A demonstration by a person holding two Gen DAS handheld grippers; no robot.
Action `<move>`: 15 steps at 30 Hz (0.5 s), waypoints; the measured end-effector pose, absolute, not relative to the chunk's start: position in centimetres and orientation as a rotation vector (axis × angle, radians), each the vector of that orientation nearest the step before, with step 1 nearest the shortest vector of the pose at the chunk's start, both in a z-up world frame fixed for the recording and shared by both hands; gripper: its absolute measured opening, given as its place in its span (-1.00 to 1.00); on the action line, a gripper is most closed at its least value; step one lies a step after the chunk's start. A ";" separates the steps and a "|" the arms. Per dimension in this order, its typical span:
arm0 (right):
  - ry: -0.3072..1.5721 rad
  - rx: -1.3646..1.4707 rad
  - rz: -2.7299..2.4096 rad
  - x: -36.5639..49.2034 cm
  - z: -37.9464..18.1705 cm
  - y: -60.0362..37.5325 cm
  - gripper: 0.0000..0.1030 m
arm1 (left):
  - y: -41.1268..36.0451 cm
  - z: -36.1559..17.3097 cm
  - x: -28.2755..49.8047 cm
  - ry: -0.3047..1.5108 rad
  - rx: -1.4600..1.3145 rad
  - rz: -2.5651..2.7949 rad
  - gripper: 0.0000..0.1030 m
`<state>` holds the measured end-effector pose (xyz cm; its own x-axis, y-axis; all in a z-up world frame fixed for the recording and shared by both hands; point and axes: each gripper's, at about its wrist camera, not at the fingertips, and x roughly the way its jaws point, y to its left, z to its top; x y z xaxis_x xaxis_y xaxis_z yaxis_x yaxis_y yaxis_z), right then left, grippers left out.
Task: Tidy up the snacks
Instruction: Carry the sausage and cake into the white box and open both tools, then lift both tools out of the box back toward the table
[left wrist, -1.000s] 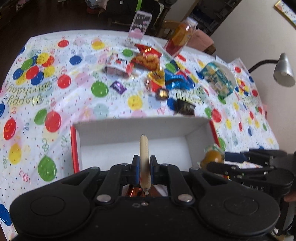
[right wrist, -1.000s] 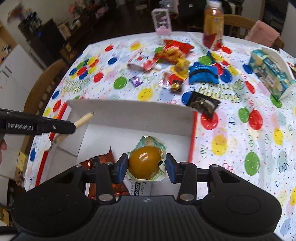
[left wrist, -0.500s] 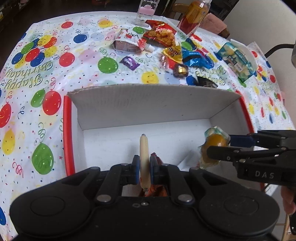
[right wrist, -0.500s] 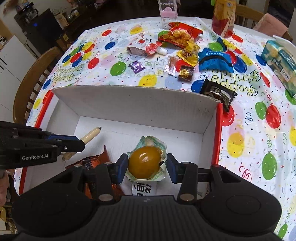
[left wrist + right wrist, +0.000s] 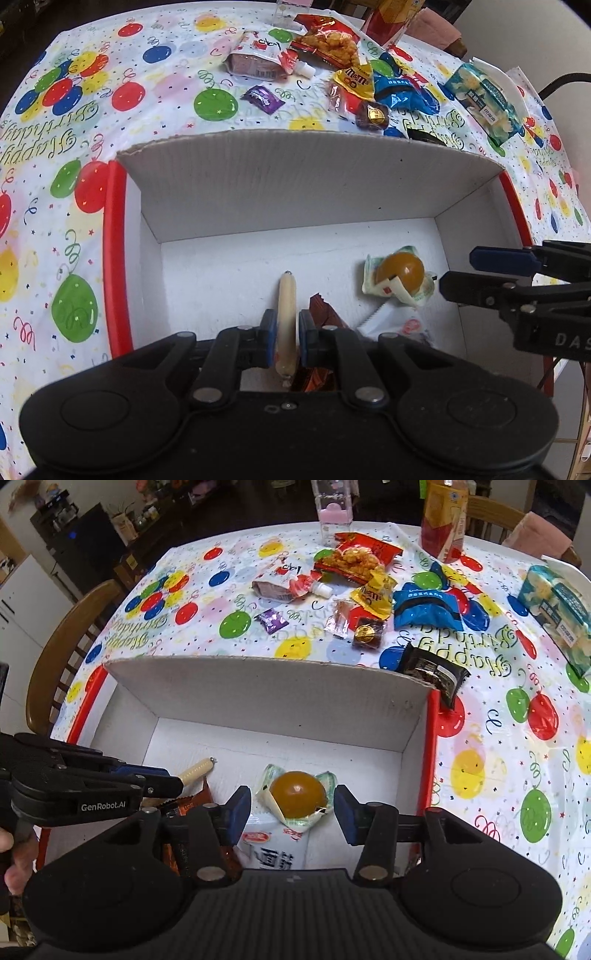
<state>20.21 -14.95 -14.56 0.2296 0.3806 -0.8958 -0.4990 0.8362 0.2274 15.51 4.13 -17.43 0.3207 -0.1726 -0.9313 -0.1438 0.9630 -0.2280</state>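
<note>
Left wrist: my left gripper (image 5: 283, 338) is clamped on a thin sausage stick (image 5: 286, 317), which points forward over the floor of the white box (image 5: 303, 184). A brown wrapper (image 5: 325, 314) sits just right of my pads. Farther right the orange jelly cup (image 5: 400, 271) lies on the box floor, with my right gripper (image 5: 476, 271) just beside it.

Right wrist: my right gripper (image 5: 291, 814) is spread apart, holding nothing; the jelly cup (image 5: 297, 794) sits between the fingers, touching neither, on a white packet (image 5: 275, 849). To my left, the left gripper (image 5: 162, 781) grips the sausage stick (image 5: 195, 770). Ahead, beyond the box wall (image 5: 266, 690), loose snacks (image 5: 369, 590) lie on the balloon tablecloth (image 5: 498, 738).
</note>
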 end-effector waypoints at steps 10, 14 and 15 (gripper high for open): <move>1.149 -0.070 0.625 18.8 -12.2 -16.2 0.20 | 4.0 -16.4 14.8 1.236 -0.280 -0.031 -0.50; 1.111 -0.055 0.643 17.9 -10.4 -16.9 0.36 | 3.9 -15.1 14.3 1.208 -0.285 -0.046 -0.47; 1.100 -0.052 0.644 17.6 -10.0 -17.1 0.36 | 3.8 -14.7 14.2 1.200 -0.279 -0.048 -0.47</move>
<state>17.62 -17.09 -9.95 0.2921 0.4582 -0.8395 -0.5082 0.8179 0.2696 14.20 3.83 -14.68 0.3655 -0.1836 -0.9125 -0.1106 0.9648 -0.2384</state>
